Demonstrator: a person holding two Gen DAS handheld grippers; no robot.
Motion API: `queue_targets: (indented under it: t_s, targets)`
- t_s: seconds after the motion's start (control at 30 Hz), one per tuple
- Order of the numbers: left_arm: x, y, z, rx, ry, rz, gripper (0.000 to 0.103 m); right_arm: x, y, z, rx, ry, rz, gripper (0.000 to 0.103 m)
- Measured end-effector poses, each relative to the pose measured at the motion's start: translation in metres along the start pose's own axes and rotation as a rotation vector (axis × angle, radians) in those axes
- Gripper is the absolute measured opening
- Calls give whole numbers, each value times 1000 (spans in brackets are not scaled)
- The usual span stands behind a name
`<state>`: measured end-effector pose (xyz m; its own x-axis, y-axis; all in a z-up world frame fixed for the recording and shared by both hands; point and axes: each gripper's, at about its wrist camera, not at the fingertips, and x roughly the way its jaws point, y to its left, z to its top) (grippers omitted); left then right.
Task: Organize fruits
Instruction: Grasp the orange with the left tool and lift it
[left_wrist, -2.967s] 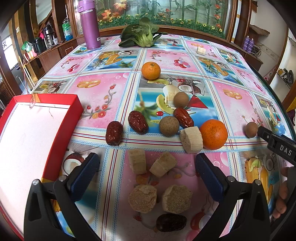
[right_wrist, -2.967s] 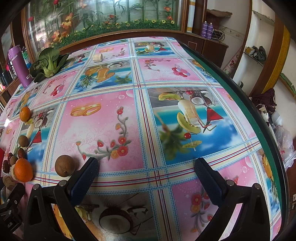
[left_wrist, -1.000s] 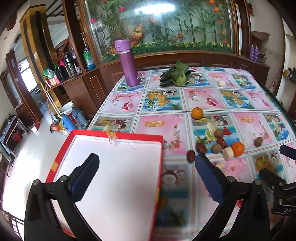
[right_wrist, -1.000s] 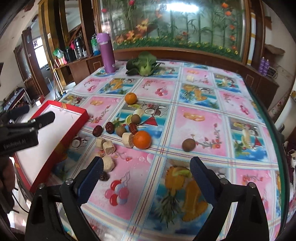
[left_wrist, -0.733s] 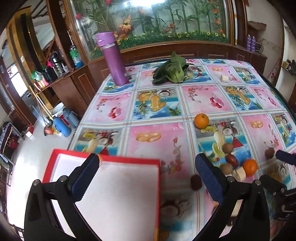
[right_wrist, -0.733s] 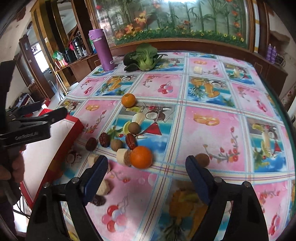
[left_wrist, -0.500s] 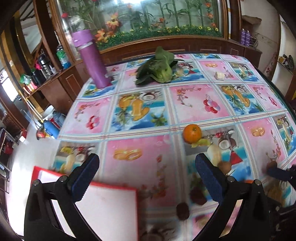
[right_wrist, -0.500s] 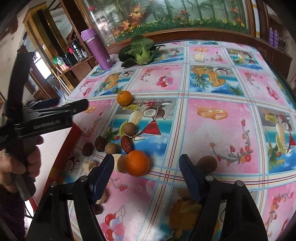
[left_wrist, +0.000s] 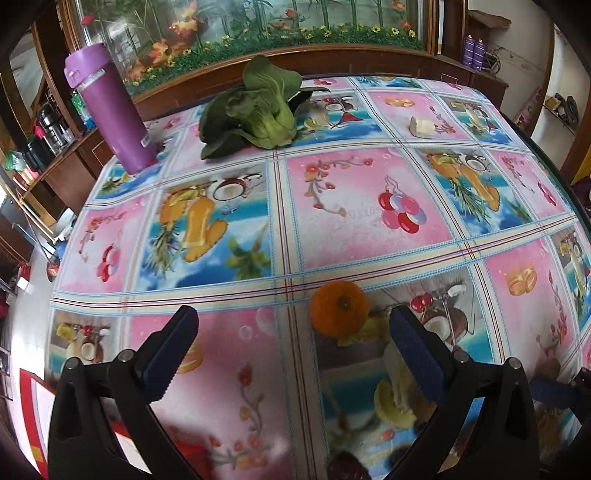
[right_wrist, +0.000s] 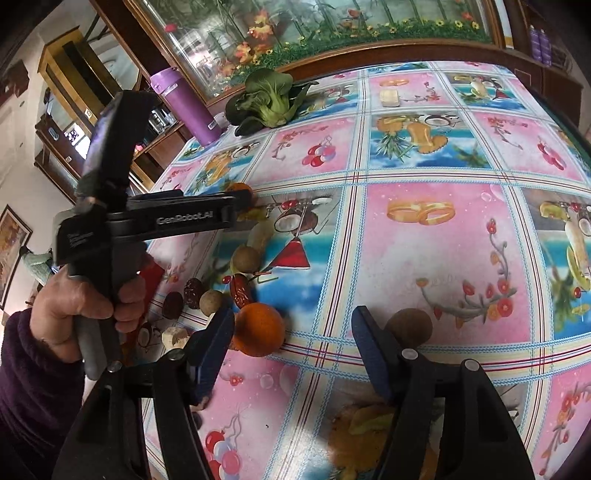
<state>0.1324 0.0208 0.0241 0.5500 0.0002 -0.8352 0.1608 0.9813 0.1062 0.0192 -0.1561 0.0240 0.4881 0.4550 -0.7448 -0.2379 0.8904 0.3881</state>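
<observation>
At the bottom of the right wrist view, the right gripper (right_wrist: 291, 347) has its jaws apart and empty, an orange (right_wrist: 259, 329) just beside its left finger and a brown round fruit (right_wrist: 409, 327) peeking past the right finger. Left of centre lie red dates (right_wrist: 242, 290) and more brown fruits (right_wrist: 246, 259). At the frame's left a hand (right_wrist: 79, 301) grips the left gripper's handle.

In the left wrist view, the left gripper (left_wrist: 291, 345) is spread wide and empty, a second orange (left_wrist: 339, 308) between its fingertips, nearer the right one. Toward the upper frame sit a bok choy (left_wrist: 258, 112) and a purple bottle (left_wrist: 110, 110) on the patterned tablecloth (left_wrist: 369, 206).
</observation>
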Motion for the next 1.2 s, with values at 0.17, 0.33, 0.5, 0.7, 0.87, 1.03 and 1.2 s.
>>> queue_targets:
  t_s: [0.17, 0.33, 0.5, 0.7, 0.87, 1.03, 1.2]
  targets:
    - [13, -5, 0, -1, 48, -86, 78, 2, 3, -2, -11, 20, 20, 66]
    - [9, -7, -2, 5, 13, -151, 59, 8, 8, -2, -39, 29, 12, 64]
    - [5, -10, -4, 39, 6, -167, 34, 14, 11, -2, -54, 24, 8, 59]
    - [-2, -3, -12, 39, 15, -194, 33, 21, 12, 0, -57, 23, 46, 41]
    - [-11, 1, -26, 36, 36, -192, 33, 23, 11, 0, -45, 34, 78, 32]
    - [-25, 10, -45, -7, 54, -204, 33, 21, 9, -1, -28, 46, 103, 31]
    - [-57, 21, -68, -65, 25, -218, 33, 7, 13, -5, -32, 0, 112, 31]
